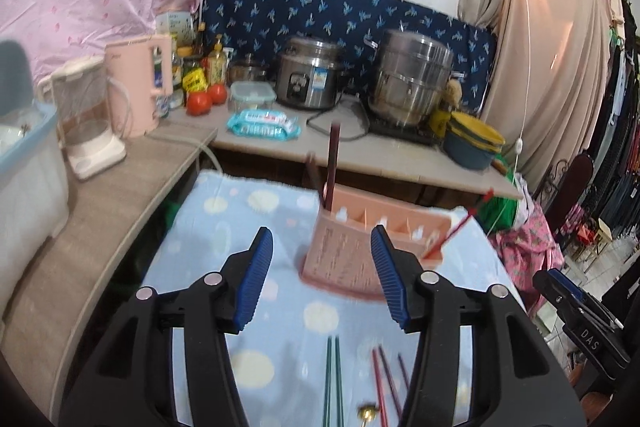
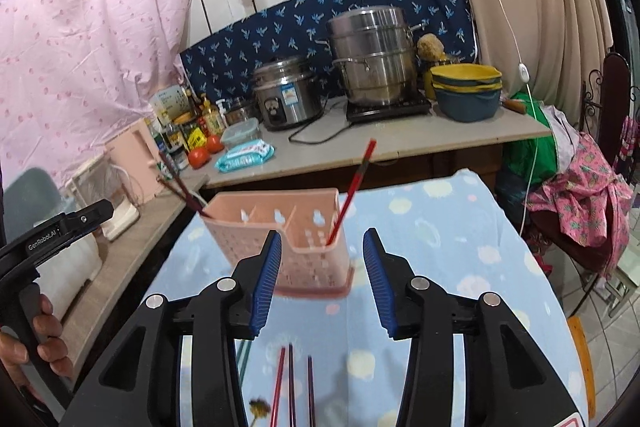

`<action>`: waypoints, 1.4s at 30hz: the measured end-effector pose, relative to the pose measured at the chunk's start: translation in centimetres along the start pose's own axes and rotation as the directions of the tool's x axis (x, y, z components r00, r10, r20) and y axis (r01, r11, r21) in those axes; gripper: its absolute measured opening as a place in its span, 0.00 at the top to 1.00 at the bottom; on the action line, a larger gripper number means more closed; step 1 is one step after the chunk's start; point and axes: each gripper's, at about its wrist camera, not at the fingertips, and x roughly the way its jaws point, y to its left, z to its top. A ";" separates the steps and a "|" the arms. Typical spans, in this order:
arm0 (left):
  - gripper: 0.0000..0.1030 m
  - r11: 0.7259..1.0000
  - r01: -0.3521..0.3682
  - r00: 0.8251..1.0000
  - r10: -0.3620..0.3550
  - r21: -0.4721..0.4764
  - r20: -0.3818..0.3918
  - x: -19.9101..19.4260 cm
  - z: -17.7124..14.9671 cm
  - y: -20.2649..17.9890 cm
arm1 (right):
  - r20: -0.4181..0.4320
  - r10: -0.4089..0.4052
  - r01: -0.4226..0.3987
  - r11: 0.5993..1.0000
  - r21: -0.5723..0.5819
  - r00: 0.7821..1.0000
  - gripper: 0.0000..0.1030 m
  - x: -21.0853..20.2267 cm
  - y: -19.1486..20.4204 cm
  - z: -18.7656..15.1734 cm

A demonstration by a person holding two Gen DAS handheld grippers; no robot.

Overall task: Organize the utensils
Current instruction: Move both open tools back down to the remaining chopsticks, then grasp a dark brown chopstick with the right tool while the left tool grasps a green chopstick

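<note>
A pink slotted utensil holder (image 1: 352,251) (image 2: 280,239) stands on the blue dotted cloth. Dark brown chopsticks (image 1: 332,163) (image 2: 180,187) stick up from its left end, and a red chopstick (image 1: 456,231) (image 2: 352,187) leans in its right end. My left gripper (image 1: 322,279) is open with nothing between its blue pads. My right gripper (image 2: 320,283) is open too, also empty. Green chopsticks (image 1: 334,379) (image 2: 244,355), red and purple chopsticks (image 1: 384,375) (image 2: 292,383) and a gold-tipped utensil (image 1: 368,413) (image 2: 258,407) lie on the cloth below the grippers.
A counter (image 1: 360,147) behind the table holds a rice cooker (image 1: 308,75), a steamer pot (image 1: 412,79), stacked basins (image 1: 474,141), wet wipes (image 1: 264,123), tomatoes and bottles. A pink kettle (image 1: 140,83) stands on the left shelf. A hand (image 2: 36,343) grips the left tool.
</note>
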 end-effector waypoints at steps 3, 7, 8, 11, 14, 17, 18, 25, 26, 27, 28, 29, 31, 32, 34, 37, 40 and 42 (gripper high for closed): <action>0.53 1.000 -0.010 0.999 0.010 0.010 -0.031 -0.7 -2.4 0.1 | -0.026 0.000 0.000 1.000 0.009 1.000 0.59 -0.7 -0.1 -1.9; 0.53 1.000 -0.011 0.996 0.012 0.010 -0.088 -1.3 -5.8 0.4 | -0.074 -0.016 0.015 1.000 -0.018 0.997 0.59 -1.6 0.3 -5.0; 0.53 1.000 -0.011 0.995 0.011 0.008 -0.100 -1.3 -6.5 0.5 | -0.092 -0.019 0.016 0.999 -0.032 0.996 0.59 -1.7 0.5 -6.0; 0.53 1.000 -0.024 0.990 0.026 0.014 -0.140 -1.5 -9.0 0.7 | -0.137 -0.041 0.030 0.996 -0.079 0.990 0.59 -1.8 0.9 -8.4; 0.53 0.999 -0.038 0.984 0.037 0.001 -0.175 -1.6 -11.0 1.3 | -0.170 -0.063 0.044 0.992 -0.114 0.983 0.59 -2.2 1.1 -10.8; 0.53 0.999 -0.044 0.977 0.042 -0.004 -0.210 -1.7 -12.8 1.8 | -0.214 -0.068 0.045 0.993 -0.114 0.974 0.59 -2.6 1.0 -13.2; 0.53 0.999 -0.050 0.973 0.048 -0.001 -0.224 -1.8 -13.6 1.9 | -0.232 -0.070 0.044 0.993 -0.111 0.970 0.59 -2.6 0.9 -14.0; 0.53 0.998 -0.067 0.952 0.067 0.009 -0.299 -2.0 -17.5 2.5 | -0.332 -0.077 0.044 0.993 -0.105 0.940 0.59 -3.0 0.4 -18.5; 0.53 0.998 -0.070 0.950 0.070 0.011 -0.305 -2.1 -18.0 2.5 | -0.345 -0.075 0.041 0.994 -0.103 0.936 0.59 -3.2 0.4 -19.1; 0.53 0.997 -0.071 0.948 0.071 0.013 -0.311 -2.2 -18.4 2.5 | -0.351 -0.074 0.041 0.994 -0.103 0.933 0.59 -3.2 0.4 -19.5; 0.53 0.997 -0.074 0.945 0.077 0.020 -0.319 -2.2 -18.9 2.5 | -0.359 -0.074 0.039 0.994 -0.102 0.930 0.59 -3.4 0.4 -19.9; 0.53 0.997 -0.076 0.942 0.080 0.026 -0.326 -2.3 -19.3 2.4 | -0.366 -0.071 0.036 0.994 -0.102 0.928 0.61 -3.4 0.4 -20.4; 0.50 0.996 -0.082 0.934 0.091 0.040 -0.345 -2.3 -20.3 2.3 | -0.381 -0.069 0.031 0.994 -0.104 0.922 0.61 -3.5 0.6 -21.1; 0.49 0.996 -0.083 0.932 0.092 0.041 -0.351 -2.3 -20.6 2.3 | -0.384 -0.068 0.029 0.994 -0.104 0.921 0.62 -3.6 0.6 -21.3; 0.49 0.996 -0.083 0.928 0.092 0.042 -0.361 -2.3 -21.2 2.3 | -0.391 -0.067 0.027 0.994 -0.107 0.918 0.65 -3.7 0.8 -21.7; 0.48 0.996 -0.078 0.925 0.091 0.050 -0.369 -2.4 -21.9 2.2 | -0.403 -0.066 0.023 0.993 -0.112 0.913 0.71 -3.6 0.9 -22.1; 0.46 0.995 -0.077 0.925 0.097 0.068 -0.368 -2.5 -22.2 1.8 | -0.413 -0.067 0.019 0.993 -0.120 0.908 0.77 -3.5 1.0 -22.5; 0.43 0.994 -0.076 0.924 0.099 0.076 -0.370 -2.5 -22.4 1.6 | -0.419 -0.070 0.019 0.992 -0.123 0.905 0.80 -3.4 1.0 -22.8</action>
